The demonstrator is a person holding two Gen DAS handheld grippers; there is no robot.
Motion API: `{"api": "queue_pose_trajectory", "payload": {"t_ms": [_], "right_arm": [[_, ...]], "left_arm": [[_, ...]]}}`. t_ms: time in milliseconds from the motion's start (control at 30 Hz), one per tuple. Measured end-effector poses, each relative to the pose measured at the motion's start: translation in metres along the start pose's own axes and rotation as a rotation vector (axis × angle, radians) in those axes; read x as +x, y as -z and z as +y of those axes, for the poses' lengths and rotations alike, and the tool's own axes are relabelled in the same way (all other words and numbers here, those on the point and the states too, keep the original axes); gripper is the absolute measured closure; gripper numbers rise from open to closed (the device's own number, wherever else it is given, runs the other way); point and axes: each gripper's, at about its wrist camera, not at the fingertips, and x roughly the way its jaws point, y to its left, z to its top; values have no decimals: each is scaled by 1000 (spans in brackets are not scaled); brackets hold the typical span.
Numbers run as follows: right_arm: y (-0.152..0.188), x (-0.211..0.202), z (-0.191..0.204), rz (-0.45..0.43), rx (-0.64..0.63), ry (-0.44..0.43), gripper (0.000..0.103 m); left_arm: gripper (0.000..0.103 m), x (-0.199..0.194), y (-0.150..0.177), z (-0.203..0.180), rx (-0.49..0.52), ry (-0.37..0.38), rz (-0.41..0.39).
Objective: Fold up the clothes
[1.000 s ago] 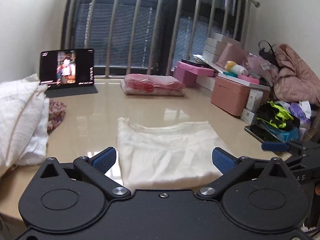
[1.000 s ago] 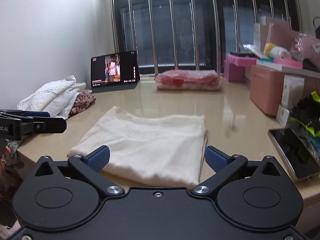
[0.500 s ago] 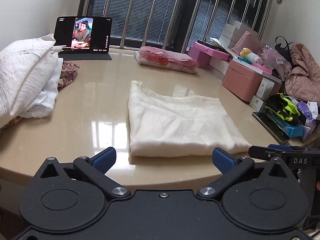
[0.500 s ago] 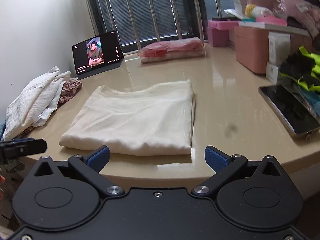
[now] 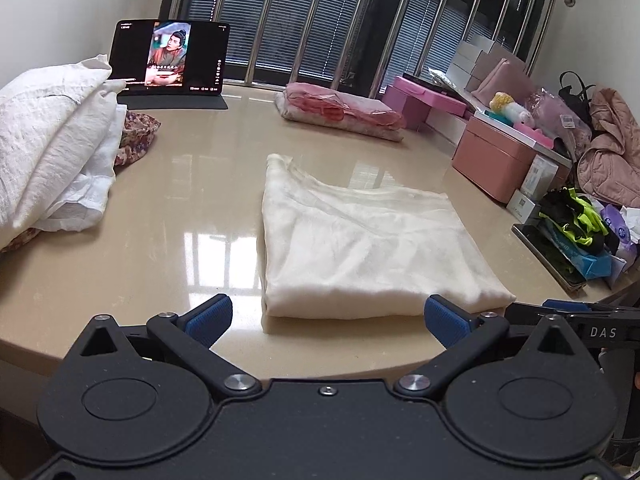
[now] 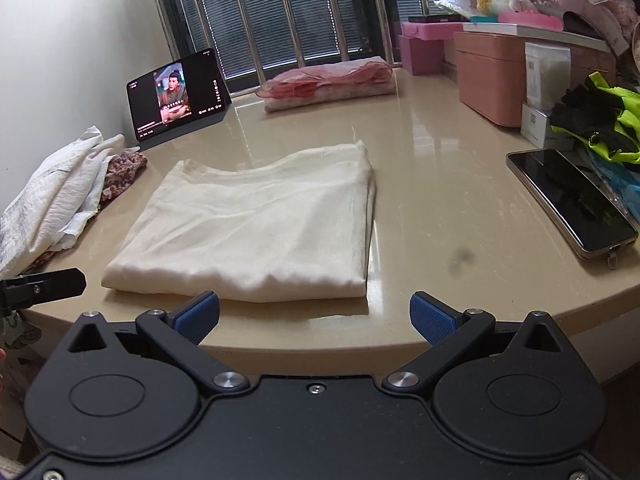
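Cream cloth (image 5: 360,244) folded flat mid-desk (image 5: 192,216), 12 o'clock of both grippers — left gripper (image 5: 326,316), right gripper (image 6: 314,314) jaws wide, empty. Soft, light, floppy — pinch near-edge corners.

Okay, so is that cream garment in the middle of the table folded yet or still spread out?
Folded. The cream garment lies as a neat layered rectangle on the table, with stacked edges showing along its near and right sides.

Both wrist cameras look forward from the near table (image 5: 168,208) edge, close and low (left beside right), sharing the folded cream cloth (image 5: 360,248) mid-frame.
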Motion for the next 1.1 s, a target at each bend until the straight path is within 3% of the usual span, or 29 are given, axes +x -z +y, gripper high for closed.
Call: {"api": "queue_pose_trajectory", "payload": {"t_ms": [667, 1100], "right_arm": [[-22, 25, -6, 18, -13, 14, 1], [-47, 58, -19, 49, -6, -8, 1]], "left_arm": [[0, 30, -23, 13, -48, -38, 18], [1, 69, -45, 23, 0, -104, 52]]}}
